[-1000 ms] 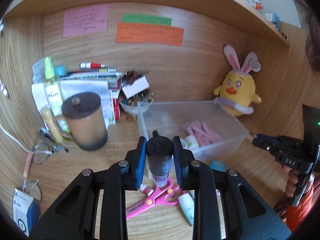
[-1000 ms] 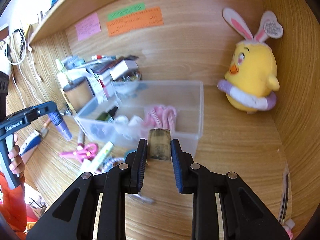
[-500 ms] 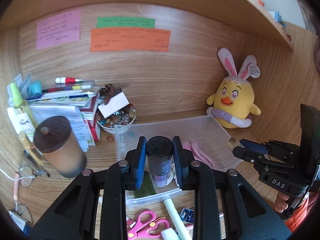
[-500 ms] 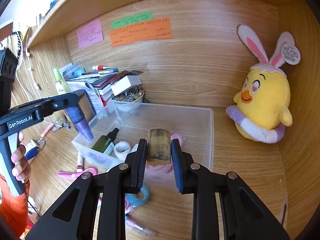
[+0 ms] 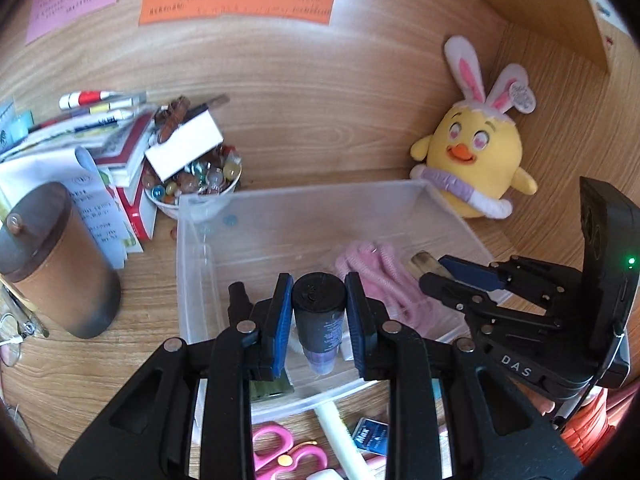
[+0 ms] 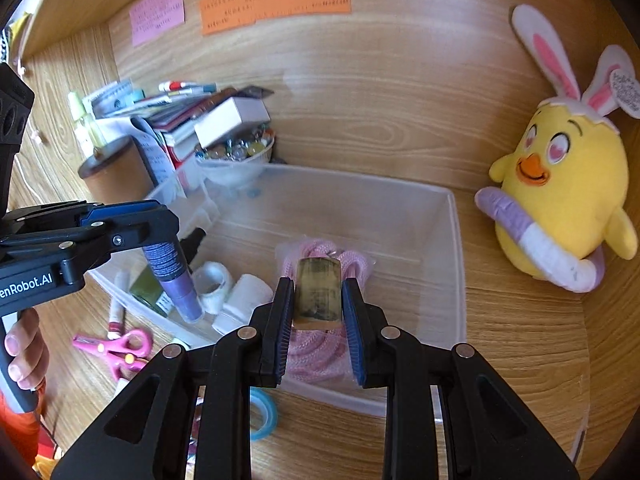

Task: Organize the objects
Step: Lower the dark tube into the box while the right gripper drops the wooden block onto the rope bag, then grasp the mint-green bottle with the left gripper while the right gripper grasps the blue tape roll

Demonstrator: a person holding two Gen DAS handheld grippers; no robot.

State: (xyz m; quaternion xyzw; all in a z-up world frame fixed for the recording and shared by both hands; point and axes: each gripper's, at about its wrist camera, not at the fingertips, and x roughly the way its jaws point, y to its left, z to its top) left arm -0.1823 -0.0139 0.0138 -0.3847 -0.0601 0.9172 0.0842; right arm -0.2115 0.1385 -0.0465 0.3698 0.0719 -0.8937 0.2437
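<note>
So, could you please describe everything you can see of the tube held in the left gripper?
The tube is a slim cylinder with a wide black cap and a body that goes from dark, with small pale print, to glossy purple at the bottom; it looks plastic. It hangs roughly upright, cap up, pinched at the cap between the blue-padded fingers of the left gripper. It is above the near left part of the clear plastic bin, over a dark green bottle and white rolls. Whether its lower end touches them is unclear.

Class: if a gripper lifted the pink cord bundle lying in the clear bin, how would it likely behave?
The pink cord bundle would probably sag and droop, being loosely coiled soft rope. It looks light and unlikely to roll. Loops might snag in the clear bin.
</note>
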